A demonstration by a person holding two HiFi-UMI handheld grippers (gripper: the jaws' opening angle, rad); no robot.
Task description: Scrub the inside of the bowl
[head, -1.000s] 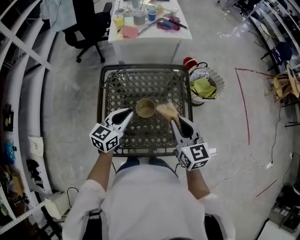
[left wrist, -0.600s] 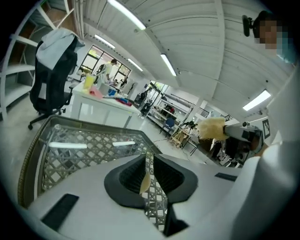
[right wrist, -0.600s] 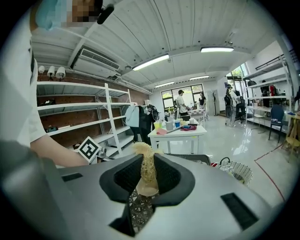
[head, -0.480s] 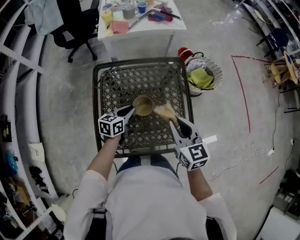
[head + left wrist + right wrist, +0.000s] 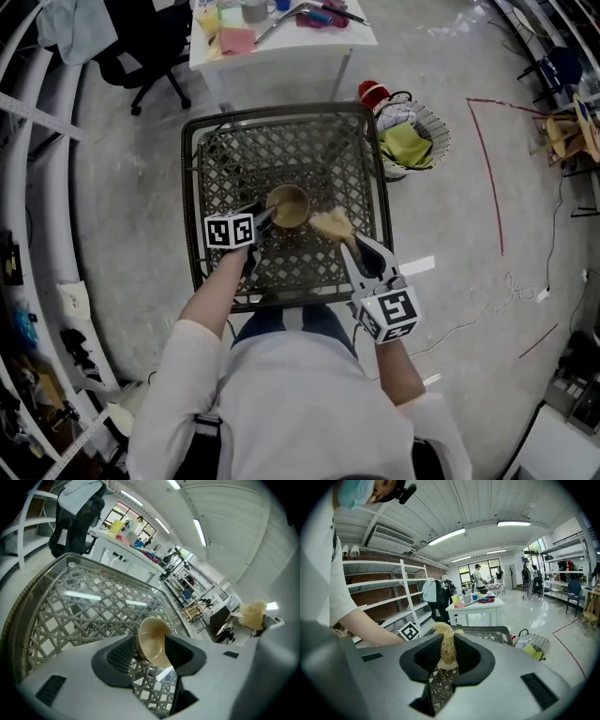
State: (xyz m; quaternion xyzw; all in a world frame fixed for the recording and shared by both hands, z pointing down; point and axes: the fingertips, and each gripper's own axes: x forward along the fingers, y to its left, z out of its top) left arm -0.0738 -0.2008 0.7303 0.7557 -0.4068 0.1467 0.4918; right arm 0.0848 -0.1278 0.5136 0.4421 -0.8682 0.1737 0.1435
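A tan bowl (image 5: 288,206) is seen upright near the middle of a dark lattice-topped table (image 5: 319,155), its mouth facing up. The left tool (image 5: 267,216) is reached in from the near left, angled down towards the bowl's left side. Its jaws have just been opening, and in the left gripper view they are shown spread wide with the bowl (image 5: 153,640) standing between the two dark pads. It cannot be told whether either pad touches the bowl's wall, and no grip on it is made out. The right tool (image 5: 345,242) is held over the near right part of the table, pointing towards the far edge. Its jaws are closed on the lower end of a pale, fibrous scrubber (image 5: 331,223), which is pinched between the pads in the right gripper view (image 5: 447,646) and rises above them. From the head view the scrubber is placed just to the right of the bowl, outside it, between the bowl and the table's right edge. Whether the two touch cannot be told. On the floor just beyond the table's far right corner a wire basket (image 5: 412,141) with a yellow-green cloth and white rags inside is seen. A white table (image 5: 281,42) strewn with small coloured items is set beyond the far edge.
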